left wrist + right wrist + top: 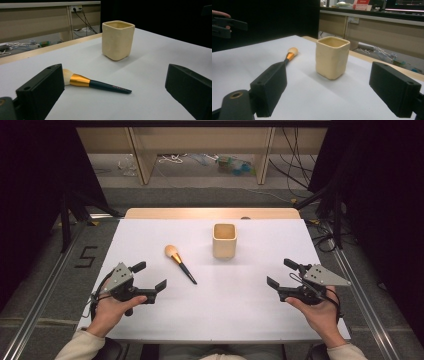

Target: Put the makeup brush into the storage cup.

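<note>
Your left gripper (pixel 149 276) sits low over the near left part of the white table (pixel 225 310), its jaws spread wide with nothing between them. Your right gripper (pixel 282 273) mirrors it on the near right, jaws just as wide apart and holding nothing. Both point inward toward the middle of the table, well apart from each other.

Just beyond your left gripper lies the makeup brush (pixel 180 263), flat on the table and clear of both grippers. Its cream bristle head points to the far left, then a gold ferrule, and the dark handle runs back toward you and to the right. In your left gripper view the brush (pixel 96 84) lies crosswise between the jaws, a little ahead of them.

Farther back, near the centre, stands the cream square cup (pixel 224 240), upright and open at the top, near the brush but not touching it.
</note>
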`<state>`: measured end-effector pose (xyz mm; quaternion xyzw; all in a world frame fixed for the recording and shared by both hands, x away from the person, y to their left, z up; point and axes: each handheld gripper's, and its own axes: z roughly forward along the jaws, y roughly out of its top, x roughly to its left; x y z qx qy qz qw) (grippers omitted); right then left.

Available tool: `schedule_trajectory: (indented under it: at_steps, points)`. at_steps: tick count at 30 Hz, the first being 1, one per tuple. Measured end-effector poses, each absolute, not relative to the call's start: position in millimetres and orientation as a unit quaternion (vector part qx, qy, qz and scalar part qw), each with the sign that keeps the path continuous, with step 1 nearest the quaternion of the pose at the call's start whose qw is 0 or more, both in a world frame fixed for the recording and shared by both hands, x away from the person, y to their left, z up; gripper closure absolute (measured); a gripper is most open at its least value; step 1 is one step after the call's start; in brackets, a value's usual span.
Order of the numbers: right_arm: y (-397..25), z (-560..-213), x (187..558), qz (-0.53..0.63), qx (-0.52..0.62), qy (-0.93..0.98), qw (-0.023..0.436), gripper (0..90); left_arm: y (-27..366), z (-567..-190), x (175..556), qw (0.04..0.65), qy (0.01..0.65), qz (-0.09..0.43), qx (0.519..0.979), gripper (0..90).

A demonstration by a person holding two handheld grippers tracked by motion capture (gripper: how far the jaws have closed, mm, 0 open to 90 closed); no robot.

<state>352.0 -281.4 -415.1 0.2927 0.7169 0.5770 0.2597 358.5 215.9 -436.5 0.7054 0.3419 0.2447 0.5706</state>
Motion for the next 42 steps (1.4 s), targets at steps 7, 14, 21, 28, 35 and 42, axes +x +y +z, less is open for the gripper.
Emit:
schedule_trajectory:
  at_steps: [7, 14, 21, 28, 35, 42]
  points:
    - [-281.8, -415.0, 351.8, 0.576, 0.293, 0.717, 0.261, 15.3, 206.6, -438.1, 374.9, 0.563, 0.351, 0.246, 0.707, 1.9]
    - [-280.8, -415.4, 351.1, 0.575, 0.299, 0.717, 0.257, 15.0, 199.8, -439.9, 386.6, 0.547, 0.363, 0.243, 0.714, 2.5]
    - [-281.1, -415.7, 353.0, 0.574, 0.292, 0.717, 0.267, 15.0, 190.7, -437.7, 398.2, 0.541, 0.366, 0.244, 0.717, 2.5]
    - [-281.2, -416.3, 353.7, 0.578, 0.289, 0.716, 0.265, 15.0, 181.0, -437.7, 412.4, 0.535, 0.370, 0.247, 0.718, 2.5]
    - [-281.2, -416.5, 353.8, 0.578, 0.290, 0.716, 0.264, 14.9, 174.4, -438.2, 423.5, 0.537, 0.373, 0.248, 0.715, 2.8]
    - [-280.9, -416.5, 352.0, 0.573, 0.301, 0.719, 0.253, 14.5, 169.3, -438.4, 431.3, 0.531, 0.378, 0.249, 0.716, 3.1]
